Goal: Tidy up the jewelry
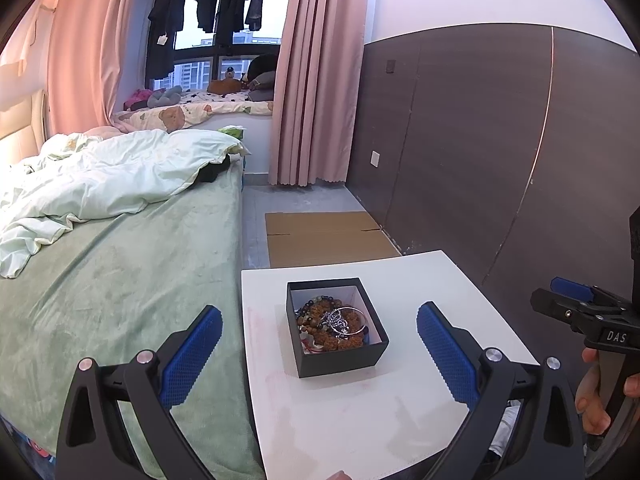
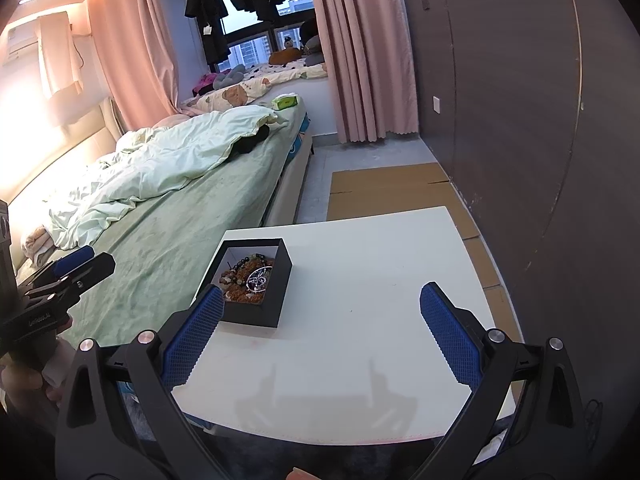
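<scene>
A black square box (image 1: 340, 354) (image 2: 276, 280) stands on a white table (image 1: 360, 412) (image 2: 360, 340). Inside lie brown bead bracelets (image 1: 320, 312) (image 2: 250, 270), dark bead strings and a silver bangle (image 1: 348, 322) (image 2: 259, 280). My left gripper (image 1: 320, 344) is open, its blue pads on either side of the box and just in front of it, holding nothing. My right gripper (image 2: 322, 324) is open too, over the bare table to the right of the box, its left pad near the box's front corner. The right gripper also shows at the right edge of the left wrist view (image 1: 576, 300).
A bed (image 1: 120, 260) (image 2: 180, 208) with a green sheet and a rumpled pale duvet adjoins the table's left side. Flattened cardboard (image 1: 324, 236) (image 2: 392, 188) lies on the floor beyond the table. A dark panelled wall (image 1: 500, 140) (image 2: 520, 120) runs along the right; pink curtains hang at the back.
</scene>
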`<state>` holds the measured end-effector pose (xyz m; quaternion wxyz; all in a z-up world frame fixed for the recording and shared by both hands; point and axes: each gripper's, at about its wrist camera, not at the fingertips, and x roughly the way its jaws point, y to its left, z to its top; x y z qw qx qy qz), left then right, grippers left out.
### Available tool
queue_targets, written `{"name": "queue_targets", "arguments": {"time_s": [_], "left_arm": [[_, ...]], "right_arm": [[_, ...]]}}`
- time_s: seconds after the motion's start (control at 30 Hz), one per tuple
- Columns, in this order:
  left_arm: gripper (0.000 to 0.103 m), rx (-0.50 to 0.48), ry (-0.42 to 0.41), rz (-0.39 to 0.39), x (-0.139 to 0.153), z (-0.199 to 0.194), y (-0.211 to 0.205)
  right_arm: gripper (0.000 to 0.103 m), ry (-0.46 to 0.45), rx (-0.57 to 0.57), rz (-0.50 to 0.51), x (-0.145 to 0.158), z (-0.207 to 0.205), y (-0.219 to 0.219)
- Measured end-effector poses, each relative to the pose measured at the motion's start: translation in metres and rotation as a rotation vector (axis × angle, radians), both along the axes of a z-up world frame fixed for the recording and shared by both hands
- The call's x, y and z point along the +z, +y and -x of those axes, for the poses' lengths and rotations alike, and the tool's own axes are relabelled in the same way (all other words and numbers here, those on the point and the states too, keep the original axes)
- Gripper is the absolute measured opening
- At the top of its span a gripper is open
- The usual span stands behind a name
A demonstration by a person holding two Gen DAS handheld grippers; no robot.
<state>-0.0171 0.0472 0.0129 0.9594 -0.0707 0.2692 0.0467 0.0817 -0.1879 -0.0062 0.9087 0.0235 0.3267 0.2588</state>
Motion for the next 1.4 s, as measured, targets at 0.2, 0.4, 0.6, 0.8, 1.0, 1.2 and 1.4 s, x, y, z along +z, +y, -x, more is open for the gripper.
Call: {"name": "queue_targets", "arguments": {"time_s": [0.2, 0.4, 0.6, 0.8, 1.0, 1.2, 1.4], "left_arm": [[0.095, -0.001, 0.0, 0.001, 0.0005, -0.0005, -0.0004], [0.095, -0.005, 0.003, 0.005, 0.0011, -0.0006, -0.0014], [0.095, -0.006, -0.012, 0.024, 0.0027, 0.0023, -0.0015], [0.095, -0.003, -0.005, 0.027, 0.0023, 0.0029, -0.0008], [0.095, -0.004, -0.003, 0.028, 0.0024, 0.0028, -0.0006], [0.095, -0.011, -0.003, 0.019, 0.0015, 0.0042, -0.0022], [0.095, -0.008, -0.003, 0.022, 0.0013, 0.0041, -0.0022]], "right_arm": [[0.098, 0.002, -0.002, -0.004, 0.0004, 0.0, -0.0014], [0.098, 0.001, -0.009, -0.013, 0.0008, 0.0009, -0.0047], [0.098, 0.002, -0.009, -0.014, 0.0012, 0.0007, -0.0046], [0.098, 0.003, -0.006, -0.013, 0.0018, 0.0007, -0.0055], [0.098, 0.003, -0.006, -0.012, 0.0014, 0.0016, -0.0047], [0.098, 0.003, -0.006, -0.007, 0.0012, 0.003, -0.0038], [0.098, 0.005, -0.011, -0.004, 0.0012, 0.0039, -0.0026]]}}
